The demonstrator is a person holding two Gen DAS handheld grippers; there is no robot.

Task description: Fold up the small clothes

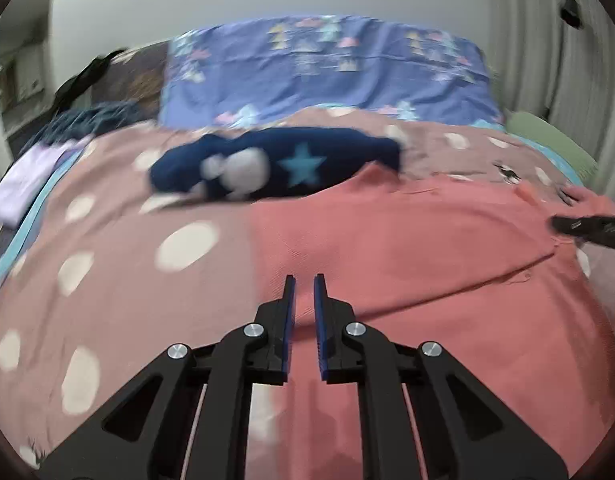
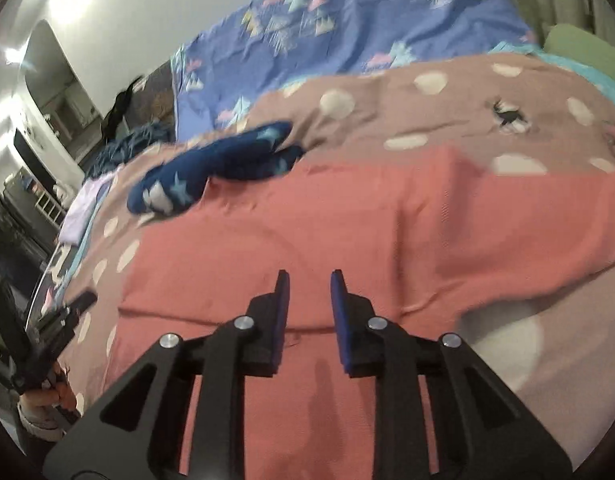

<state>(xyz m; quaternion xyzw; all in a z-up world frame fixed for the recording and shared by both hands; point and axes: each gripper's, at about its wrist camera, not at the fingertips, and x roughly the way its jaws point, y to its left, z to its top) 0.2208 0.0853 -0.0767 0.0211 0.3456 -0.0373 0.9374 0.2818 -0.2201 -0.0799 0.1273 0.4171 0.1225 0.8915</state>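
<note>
The left gripper (image 1: pixel 303 280) has its jaws nearly together with a thin gap and nothing between them; the right gripper (image 2: pixel 309 276) stands a little wider, also empty. Both hover over the pink garment (image 1: pixel 407 248), spread flat on the dotted blanket (image 1: pixel 119 264). It looks laid out, perhaps partly folded; the blur hides any crease. Beyond it a navy starred piece (image 1: pixel 267 164) lies bunched and unfolded, so most folding remains. The garment's near edge is cut off below the grippers
</note>
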